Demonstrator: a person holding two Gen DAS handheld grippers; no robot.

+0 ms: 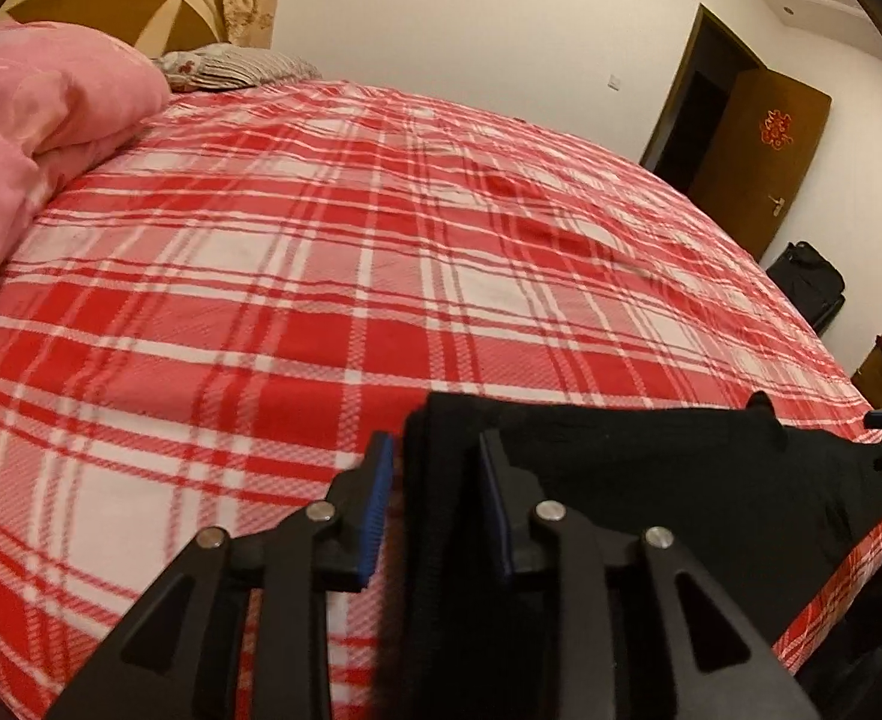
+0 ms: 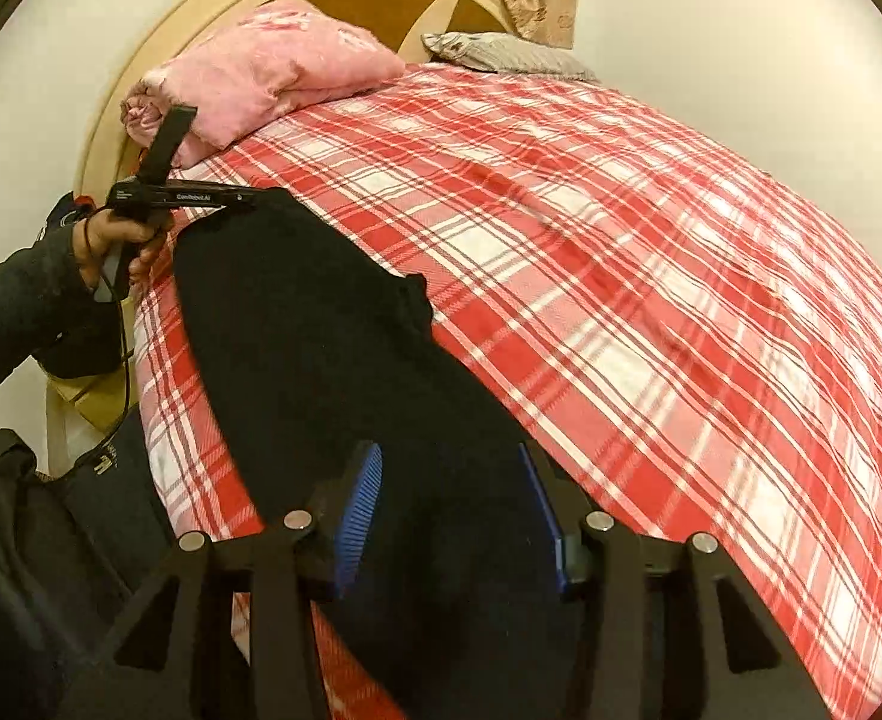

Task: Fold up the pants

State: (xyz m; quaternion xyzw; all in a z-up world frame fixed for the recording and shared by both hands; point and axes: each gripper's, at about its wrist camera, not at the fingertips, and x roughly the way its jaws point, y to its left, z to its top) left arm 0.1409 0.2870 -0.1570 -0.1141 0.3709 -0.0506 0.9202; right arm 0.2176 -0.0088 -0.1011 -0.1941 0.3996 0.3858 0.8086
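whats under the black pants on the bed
The folded black fabric pants lie on the red and white plaid bedsheet, near its edge. The sheet shows all around them; whatever sits directly beneath is covered.
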